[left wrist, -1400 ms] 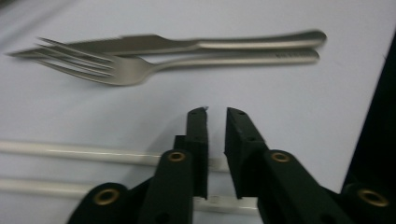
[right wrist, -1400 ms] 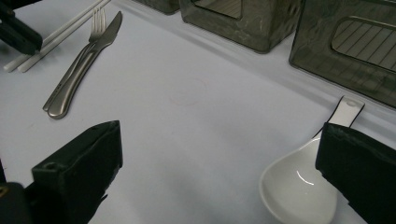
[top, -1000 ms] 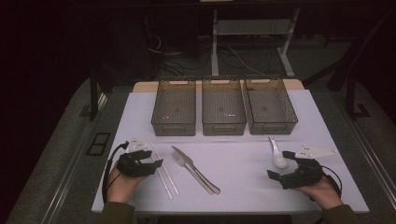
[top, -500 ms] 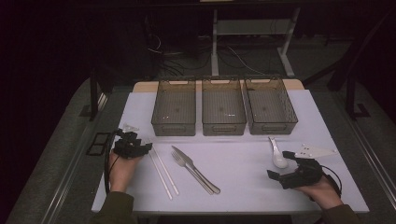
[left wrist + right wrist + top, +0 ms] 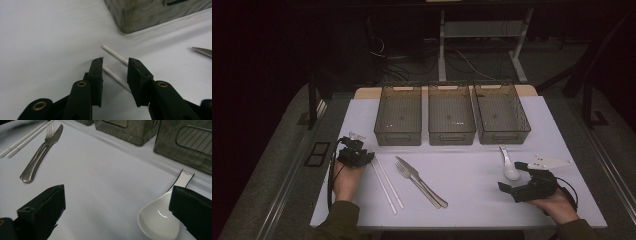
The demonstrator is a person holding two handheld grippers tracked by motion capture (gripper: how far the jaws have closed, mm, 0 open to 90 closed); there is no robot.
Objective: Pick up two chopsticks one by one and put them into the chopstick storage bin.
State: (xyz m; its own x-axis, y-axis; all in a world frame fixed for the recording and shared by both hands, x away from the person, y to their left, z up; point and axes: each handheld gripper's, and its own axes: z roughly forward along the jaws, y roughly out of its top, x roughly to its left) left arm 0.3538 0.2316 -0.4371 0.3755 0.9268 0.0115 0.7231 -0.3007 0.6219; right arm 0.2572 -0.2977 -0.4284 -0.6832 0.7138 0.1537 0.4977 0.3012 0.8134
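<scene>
Two thin white chopsticks (image 5: 113,53), left gripper (image 5: 115,72) jaws just narrowing around one, right gripper (image 5: 117,202) jaws wide

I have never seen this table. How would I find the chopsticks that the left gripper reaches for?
Start at the three grey bins along the far side of the white table. In front of the leftmost bin, the left gripper straddles the far ends of the chopsticks. They are two thin white sticks; the fork and knife beside them are metal.

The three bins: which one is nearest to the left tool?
The left bin. Its front corner stands just beyond the left tool, which is at the chopsticks; the middle bin and right bin lie farther right.
</scene>
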